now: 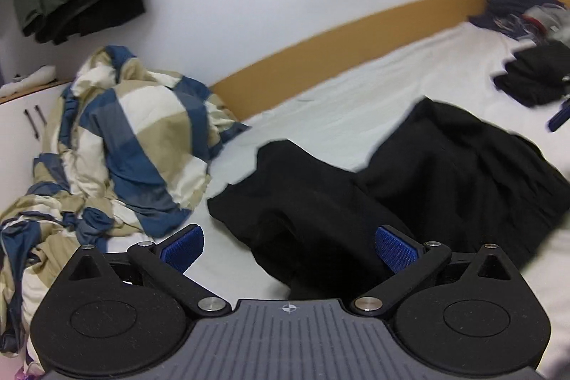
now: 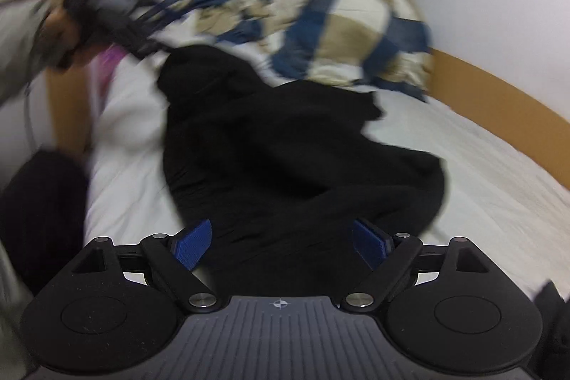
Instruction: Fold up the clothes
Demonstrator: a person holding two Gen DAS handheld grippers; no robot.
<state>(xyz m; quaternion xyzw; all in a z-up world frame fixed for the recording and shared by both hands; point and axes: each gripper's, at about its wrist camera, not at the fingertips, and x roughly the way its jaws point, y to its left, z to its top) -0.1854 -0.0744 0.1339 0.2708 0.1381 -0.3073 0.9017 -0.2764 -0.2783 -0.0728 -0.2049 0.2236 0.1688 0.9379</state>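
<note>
White-sheeted bed (image 1: 356,102), orange wooden rail (image 1: 320,48) far; crumpled black garment (image 1: 392,187) near, left gripper (image 1: 288,248) and right gripper (image 2: 281,243) jaws wide, empty

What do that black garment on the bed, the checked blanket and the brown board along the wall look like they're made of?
Black garment: soft matte knit, probably cotton; it slumps in limp folds with no shine.
Checked blanket: woven cotton-like cover, apparently padded; it bunches in puffy, creased heaps.
Brown board: smooth, flat, even tan, likely laminated wood; no grain can be made out.
</note>
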